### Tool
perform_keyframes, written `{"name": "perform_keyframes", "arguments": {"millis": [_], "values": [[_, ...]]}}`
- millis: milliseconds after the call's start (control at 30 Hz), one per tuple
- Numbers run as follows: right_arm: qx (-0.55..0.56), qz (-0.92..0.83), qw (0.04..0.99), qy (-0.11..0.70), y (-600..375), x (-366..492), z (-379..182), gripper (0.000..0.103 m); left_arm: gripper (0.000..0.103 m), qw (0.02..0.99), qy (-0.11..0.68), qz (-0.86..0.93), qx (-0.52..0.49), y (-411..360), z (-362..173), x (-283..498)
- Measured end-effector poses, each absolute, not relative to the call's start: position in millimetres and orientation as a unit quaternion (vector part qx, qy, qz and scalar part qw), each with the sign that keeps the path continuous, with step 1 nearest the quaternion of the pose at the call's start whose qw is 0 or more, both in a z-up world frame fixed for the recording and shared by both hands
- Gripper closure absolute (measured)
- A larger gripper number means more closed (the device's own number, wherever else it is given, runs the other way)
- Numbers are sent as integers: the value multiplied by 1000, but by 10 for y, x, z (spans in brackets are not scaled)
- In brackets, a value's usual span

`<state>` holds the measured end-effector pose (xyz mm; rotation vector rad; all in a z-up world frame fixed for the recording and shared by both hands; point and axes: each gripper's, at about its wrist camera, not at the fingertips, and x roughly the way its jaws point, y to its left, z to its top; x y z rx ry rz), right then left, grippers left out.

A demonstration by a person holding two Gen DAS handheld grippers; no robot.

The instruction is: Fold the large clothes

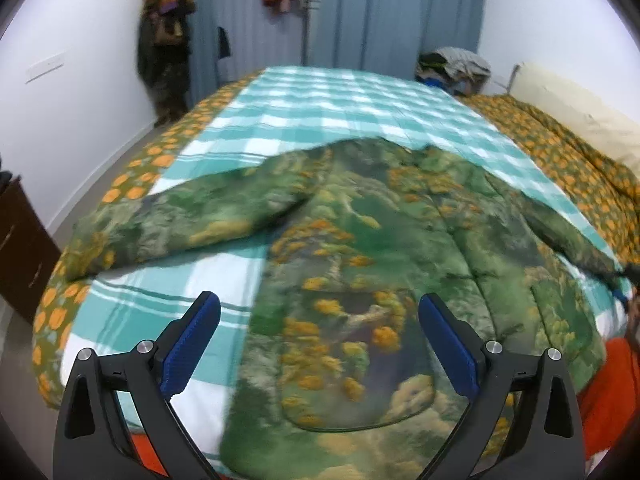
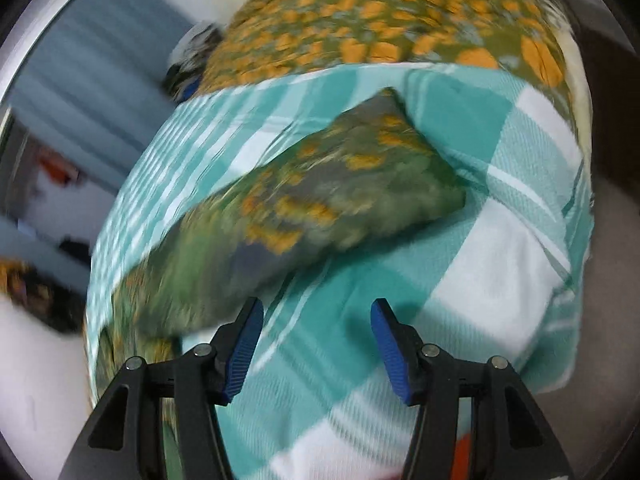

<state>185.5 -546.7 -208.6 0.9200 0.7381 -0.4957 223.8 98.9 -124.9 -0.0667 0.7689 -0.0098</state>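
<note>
**Jacket spread on the bed, both grippers free**

I see the green printed jacket (image 1: 360, 248) lying flat on the checked bedspread (image 1: 320, 100), sleeves out to either side. My left gripper (image 1: 319, 340) hovers above its hem, jaws wide apart, empty. My right gripper (image 2: 317, 344), jaws half apart, holds nothing beside one sleeve (image 2: 304, 200).

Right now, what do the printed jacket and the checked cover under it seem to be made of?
Jacket: looks like padded, quilted synthetic, slightly glossy; stitched seams and puffy sleeves suggest it. Checked cover: seems matte woven cotton; a fine twill texture shows up close.
</note>
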Motion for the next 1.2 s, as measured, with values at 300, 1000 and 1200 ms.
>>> {"name": "perform_keyframes", "arguments": {"millis": [300,1000,1200], "values": [[480,-302,769,294,-5829,1923,-2325,67,4,913,408,7,5,608,-1535,2142],[-20,48,939,341,-2161,2493,-1439,91,3,890,446,-60,-71,450,-1557,2341],[-36,81,908,409,-1855,2295,-1846,68,3,857,475,-154,-126,104,-1601,2597]]}}
